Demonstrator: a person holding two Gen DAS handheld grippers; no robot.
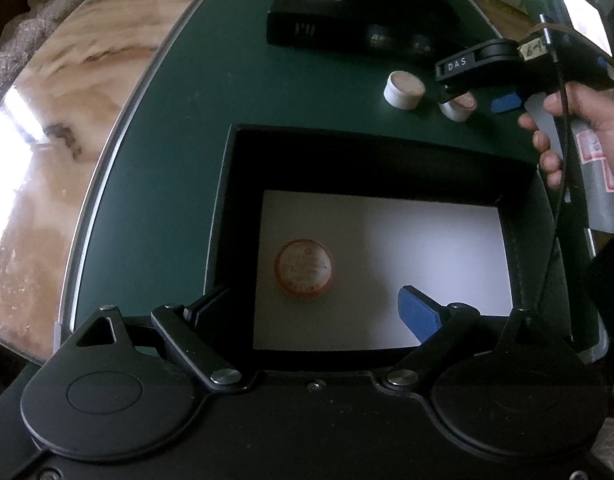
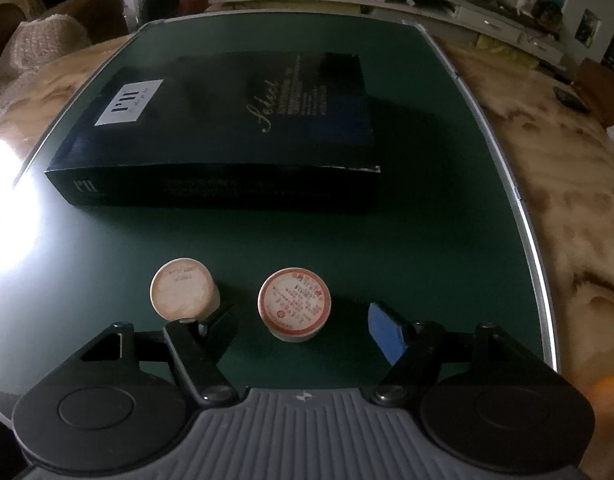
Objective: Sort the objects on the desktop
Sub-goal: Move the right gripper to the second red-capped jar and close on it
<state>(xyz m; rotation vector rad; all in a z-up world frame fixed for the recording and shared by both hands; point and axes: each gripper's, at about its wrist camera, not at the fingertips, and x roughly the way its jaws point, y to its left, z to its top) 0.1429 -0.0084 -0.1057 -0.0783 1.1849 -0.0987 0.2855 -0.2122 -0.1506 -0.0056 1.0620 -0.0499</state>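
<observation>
A round jar with a red-printed lid (image 1: 304, 267) lies on the white floor of an open black box (image 1: 227, 200). My left gripper (image 1: 315, 304) hovers open and empty above the box, the jar between its fingers. On the green mat, a second red-printed jar (image 2: 294, 304) stands between the open fingers of my right gripper (image 2: 303, 330), untouched; it also shows in the left wrist view (image 1: 459, 107). A plain white jar (image 2: 183, 294) stands just left of it, also visible from the left wrist (image 1: 403, 89). The right gripper (image 1: 473, 98) is seen from the left wrist, held over the jars.
A large flat black carton (image 2: 235, 128) lies on the green mat (image 2: 427, 220) behind the jars, also in the left wrist view (image 1: 347, 12). The mat's metal rim (image 2: 519, 208) borders a marbled tabletop. An orange fruit (image 2: 609, 398) sits at the right edge.
</observation>
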